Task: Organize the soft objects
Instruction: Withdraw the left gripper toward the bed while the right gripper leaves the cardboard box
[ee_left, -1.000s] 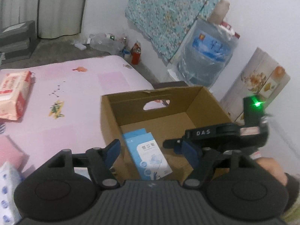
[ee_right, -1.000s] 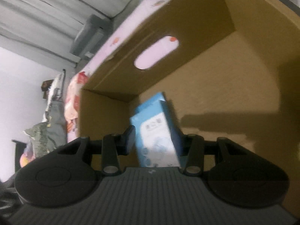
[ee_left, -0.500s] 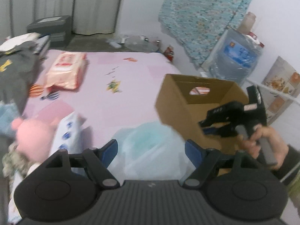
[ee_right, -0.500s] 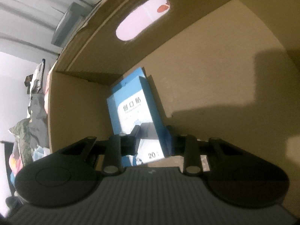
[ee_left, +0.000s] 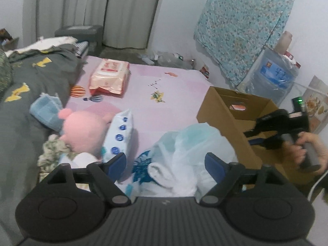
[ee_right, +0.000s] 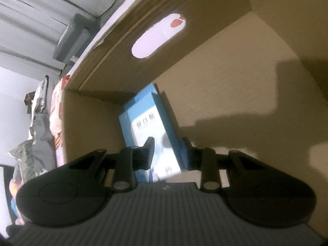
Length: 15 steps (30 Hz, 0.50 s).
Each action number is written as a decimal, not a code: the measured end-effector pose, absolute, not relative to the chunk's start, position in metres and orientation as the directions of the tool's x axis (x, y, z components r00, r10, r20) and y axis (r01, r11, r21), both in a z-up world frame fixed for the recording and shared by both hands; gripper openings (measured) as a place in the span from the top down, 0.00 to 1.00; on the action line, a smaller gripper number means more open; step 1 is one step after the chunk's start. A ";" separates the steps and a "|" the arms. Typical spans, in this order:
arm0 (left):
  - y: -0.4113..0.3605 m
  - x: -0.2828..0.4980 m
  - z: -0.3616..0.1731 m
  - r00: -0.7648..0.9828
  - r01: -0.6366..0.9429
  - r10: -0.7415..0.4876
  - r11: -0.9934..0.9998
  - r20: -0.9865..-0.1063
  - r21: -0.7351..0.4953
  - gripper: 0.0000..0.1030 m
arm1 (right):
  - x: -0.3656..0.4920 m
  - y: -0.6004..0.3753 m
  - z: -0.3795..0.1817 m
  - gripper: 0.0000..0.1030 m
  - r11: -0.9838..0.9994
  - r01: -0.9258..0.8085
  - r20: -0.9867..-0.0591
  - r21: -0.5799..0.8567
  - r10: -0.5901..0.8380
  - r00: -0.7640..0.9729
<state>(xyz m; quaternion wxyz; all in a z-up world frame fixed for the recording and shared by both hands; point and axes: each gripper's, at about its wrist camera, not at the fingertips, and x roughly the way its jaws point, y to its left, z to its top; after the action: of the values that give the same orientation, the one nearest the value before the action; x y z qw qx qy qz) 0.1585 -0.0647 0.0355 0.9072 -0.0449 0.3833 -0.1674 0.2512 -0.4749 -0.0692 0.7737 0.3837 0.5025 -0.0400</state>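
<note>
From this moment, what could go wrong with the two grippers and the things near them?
1. The right gripper pinches the blue box only at its lower end inside the cardboard box; it might twist or slip out.
2. The left gripper, its jaws opening, hangs over the thin plastic bag; it could catch only loose film and tear it or spill what is inside.
3. The pink plush toy and tissue pack lie close beside it and may be knocked.
</note>
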 end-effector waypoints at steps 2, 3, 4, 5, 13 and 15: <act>-0.061 0.151 0.034 0.656 0.267 -0.329 0.943 -0.679 -0.199 0.16 | 0.239 -0.479 -0.066 0.73 0.706 0.441 -0.811 0.555 0.341 0.476; -0.059 0.148 0.033 0.656 0.266 -0.327 0.944 -0.680 -0.197 0.16 | 0.236 -0.480 -0.066 0.73 0.708 0.439 -0.814 0.553 0.347 0.467; -0.057 0.145 0.032 0.656 0.262 -0.324 0.945 -0.681 -0.197 0.15 | 0.235 -0.478 -0.068 0.73 0.708 0.439 -0.816 0.553 0.354 0.457; -0.056 0.143 0.031 0.656 0.258 -0.323 0.945 -0.682 -0.199 0.15 | 0.235 -0.476 -0.071 0.73 0.707 0.443 -0.819 0.552 0.360 0.447; -0.050 0.123 0.025 0.672 0.246 -0.286 0.956 -0.683 -0.159 0.04 | 0.249 -0.473 -0.094 0.73 0.683 0.466 -0.816 0.563 0.368 0.446; -0.049 0.119 0.024 0.682 0.240 -0.274 0.960 -0.678 -0.147 0.02 | 0.252 -0.473 -0.095 0.72 0.675 0.473 -0.815 0.566 0.369 0.447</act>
<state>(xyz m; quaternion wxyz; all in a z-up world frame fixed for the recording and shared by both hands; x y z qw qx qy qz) 0.1189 -0.0487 0.0241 0.9169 -0.0228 0.3730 -0.1403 0.2515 -0.4728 -0.0950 0.7499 0.4015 0.5246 -0.0348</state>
